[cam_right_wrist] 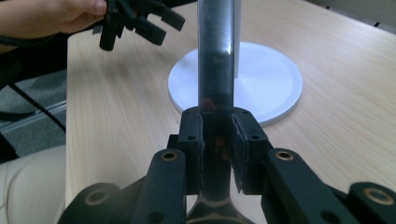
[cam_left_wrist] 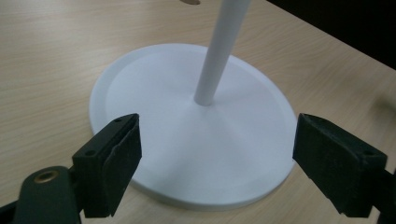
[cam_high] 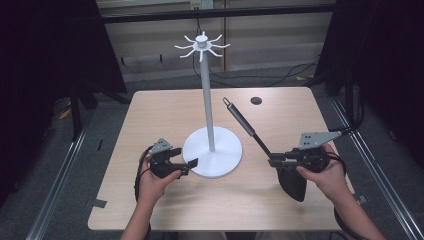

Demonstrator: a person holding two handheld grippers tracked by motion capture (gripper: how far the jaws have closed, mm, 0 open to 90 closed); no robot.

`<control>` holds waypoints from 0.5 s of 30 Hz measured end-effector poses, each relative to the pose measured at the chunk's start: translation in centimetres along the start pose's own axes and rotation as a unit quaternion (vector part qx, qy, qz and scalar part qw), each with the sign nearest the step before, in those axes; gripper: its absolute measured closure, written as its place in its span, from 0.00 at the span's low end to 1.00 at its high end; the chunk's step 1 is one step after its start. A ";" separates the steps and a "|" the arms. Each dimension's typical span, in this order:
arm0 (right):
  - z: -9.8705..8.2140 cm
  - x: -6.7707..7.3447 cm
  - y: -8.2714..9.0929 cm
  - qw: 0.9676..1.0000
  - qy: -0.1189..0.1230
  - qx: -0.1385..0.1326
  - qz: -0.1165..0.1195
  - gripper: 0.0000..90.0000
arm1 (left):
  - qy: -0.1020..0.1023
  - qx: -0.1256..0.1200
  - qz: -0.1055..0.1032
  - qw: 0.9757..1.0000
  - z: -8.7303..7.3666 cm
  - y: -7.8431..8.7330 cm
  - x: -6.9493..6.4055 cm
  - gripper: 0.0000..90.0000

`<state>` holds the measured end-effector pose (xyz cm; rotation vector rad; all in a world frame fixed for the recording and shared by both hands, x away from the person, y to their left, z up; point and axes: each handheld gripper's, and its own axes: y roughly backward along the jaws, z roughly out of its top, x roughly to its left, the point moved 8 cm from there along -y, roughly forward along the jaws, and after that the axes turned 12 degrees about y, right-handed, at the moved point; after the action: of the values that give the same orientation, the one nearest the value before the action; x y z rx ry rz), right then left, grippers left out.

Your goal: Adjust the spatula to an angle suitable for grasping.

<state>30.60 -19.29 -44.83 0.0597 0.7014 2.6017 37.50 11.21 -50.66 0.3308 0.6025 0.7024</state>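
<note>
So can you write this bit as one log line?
left gripper: open, by stand base | right gripper: shut on spatula

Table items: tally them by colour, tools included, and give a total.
White: 1, the hook stand.
Black: 3, the spatula clamped in the right tool, that tool itself, and the open left tool.
Total: 4.
</note>
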 end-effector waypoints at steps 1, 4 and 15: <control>0.1 0.0 0.0 1.000 -0.002 -0.005 -0.004 0.84 | 0.001 0.000 -0.006 1.000 0.1 -0.1 -0.3 0.18; 0.3 -0.1 0.2 1.000 -0.003 -0.013 -0.013 0.84 | -0.003 -0.001 -0.016 1.000 0.3 -0.3 -1.2 0.19; 1.5 -0.2 0.6 0.998 -0.006 -0.052 -0.038 0.84 | -0.005 -0.004 -0.034 0.999 0.8 -1.1 -3.1 0.22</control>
<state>30.76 -19.20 -43.23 0.0157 0.5516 2.5581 36.68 8.21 -49.27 0.3041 0.5981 0.6369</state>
